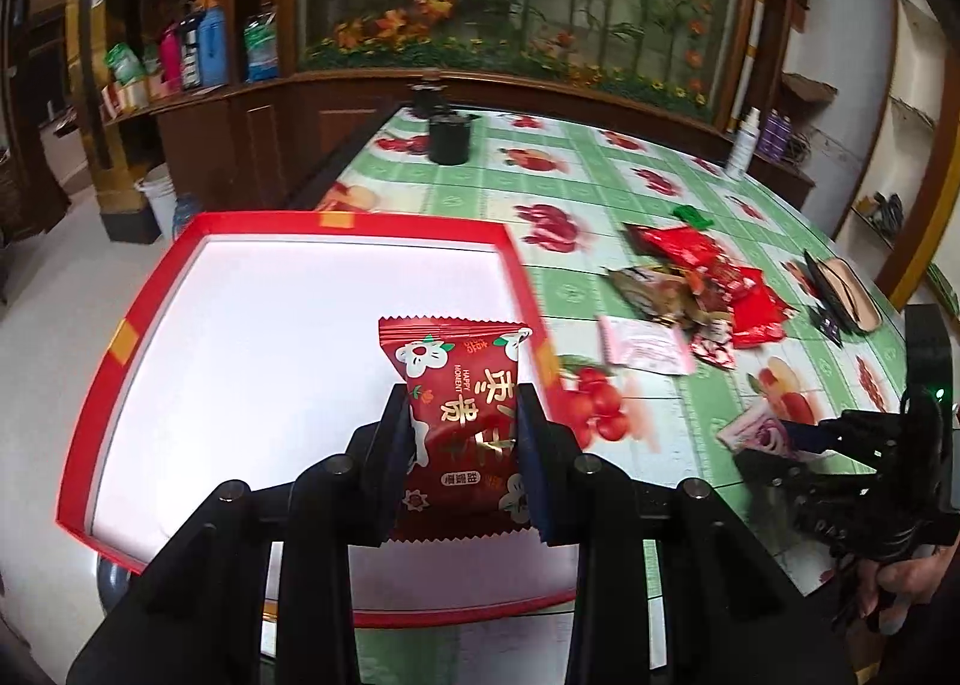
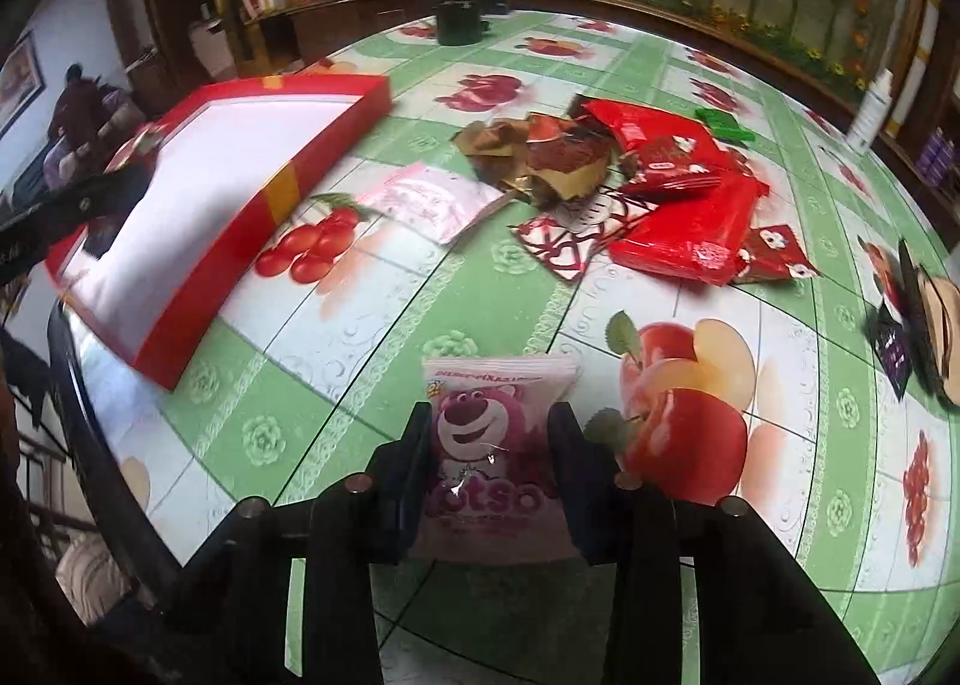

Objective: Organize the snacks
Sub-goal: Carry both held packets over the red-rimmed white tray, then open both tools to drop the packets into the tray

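The left gripper (image 1: 462, 403) is clamped on a red snack packet (image 1: 459, 421), holding it upright over the white floor of the red box (image 1: 288, 220), close to the box's right wall. To place it well, I would lower it until its bottom edge nearly meets the floor, lay it flat and only then let the jaws part, so it does not tip against the wall; setting it toward a corner would leave room for the rest. The right gripper (image 2: 489, 415) is closed on a pink bear packet (image 2: 495, 445), held above the fruit-patterned tablecloth (image 2: 372, 289) to the right of the box and well apart from it; it should wait clear of the box until the left gripper is out, then come in beside the red packet. Farther right of the box lies the pile of loose packets (image 2: 654, 187), with a pale pink one (image 2: 429, 196) between pile and box.
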